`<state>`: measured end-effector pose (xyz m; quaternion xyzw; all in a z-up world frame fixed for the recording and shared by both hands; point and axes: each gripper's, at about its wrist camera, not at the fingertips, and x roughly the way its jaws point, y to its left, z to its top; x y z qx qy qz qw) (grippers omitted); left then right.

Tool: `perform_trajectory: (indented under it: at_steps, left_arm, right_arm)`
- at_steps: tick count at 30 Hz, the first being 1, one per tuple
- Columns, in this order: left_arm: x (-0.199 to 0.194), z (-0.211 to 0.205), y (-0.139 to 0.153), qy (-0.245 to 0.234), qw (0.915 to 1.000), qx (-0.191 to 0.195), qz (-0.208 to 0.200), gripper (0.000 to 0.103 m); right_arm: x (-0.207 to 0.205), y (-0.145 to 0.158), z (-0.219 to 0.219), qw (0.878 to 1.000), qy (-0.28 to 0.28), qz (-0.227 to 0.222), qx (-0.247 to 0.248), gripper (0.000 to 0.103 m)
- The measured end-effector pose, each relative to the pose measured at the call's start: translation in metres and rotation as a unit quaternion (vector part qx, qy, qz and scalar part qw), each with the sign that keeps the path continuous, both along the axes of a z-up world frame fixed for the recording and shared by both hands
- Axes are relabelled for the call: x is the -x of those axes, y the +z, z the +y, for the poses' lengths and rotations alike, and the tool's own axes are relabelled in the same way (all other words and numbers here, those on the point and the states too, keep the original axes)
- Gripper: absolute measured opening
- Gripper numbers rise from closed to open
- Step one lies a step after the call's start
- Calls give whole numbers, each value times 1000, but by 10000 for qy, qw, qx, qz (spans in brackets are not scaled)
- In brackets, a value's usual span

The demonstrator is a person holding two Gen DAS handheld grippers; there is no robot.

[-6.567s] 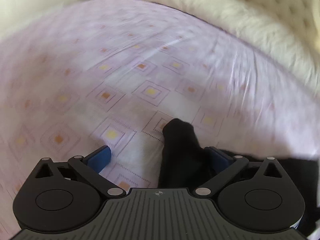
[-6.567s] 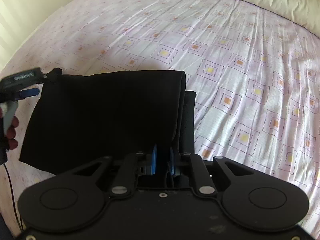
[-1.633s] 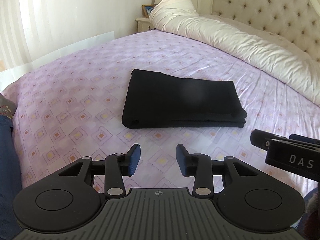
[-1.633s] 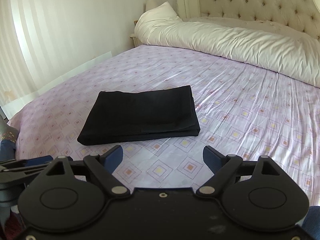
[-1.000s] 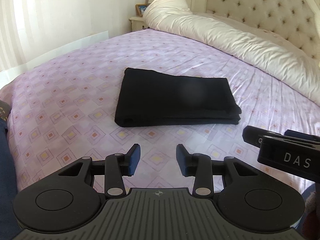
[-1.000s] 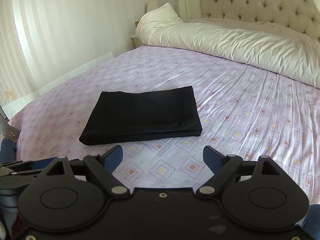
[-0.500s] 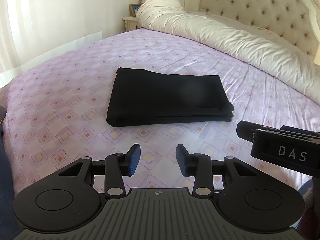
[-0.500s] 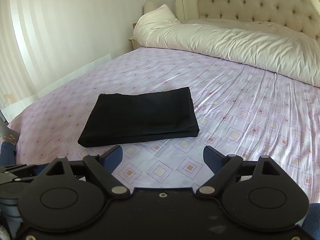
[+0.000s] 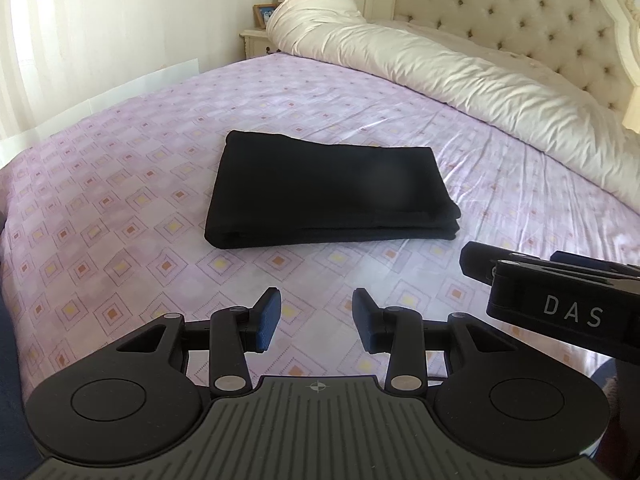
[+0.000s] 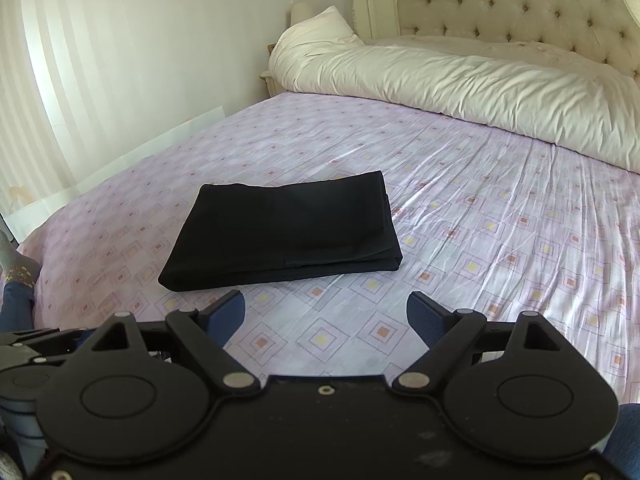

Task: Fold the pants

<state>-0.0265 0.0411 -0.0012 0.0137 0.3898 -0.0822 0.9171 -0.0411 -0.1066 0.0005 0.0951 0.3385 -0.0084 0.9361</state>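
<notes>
So the pants (image 9: 332, 196) are down and done by the look of it: a tidy black rectangle, several layers thick at the near edge, lying flat on the purple patterned sheet (image 9: 120, 216) in the middle of both views. A few seconds back the right gripper was pinched on the fabric and the left one was right on top of it; now both have backed well off and the bundle sits on its own, touched by nothing.

The left gripper (image 9: 316, 320) at the bottom of its frame has its blue pads partly apart and holds nothing. The right gripper (image 10: 326, 316) is spread noticeably wider, also holding nothing.

The white duvet (image 10: 460, 80) is bunched along the top right by the headboard, well clear. Judging from this, the fold is finished, maybe just a quick straightening left.
</notes>
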Motion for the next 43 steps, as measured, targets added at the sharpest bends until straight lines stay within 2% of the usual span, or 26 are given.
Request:
perform_trajectory:
  at_steps: [24,43]
  left_arm:
    - [-3,0,-5,-52,9999,57,129,38]
    - [-8,1,-17,106,9996,-95,239,38]
  right_arm:
    - [0,-6,2,9999,91,118,28,93]
    - [-8,-16,4,9963,-111,615,598,97]
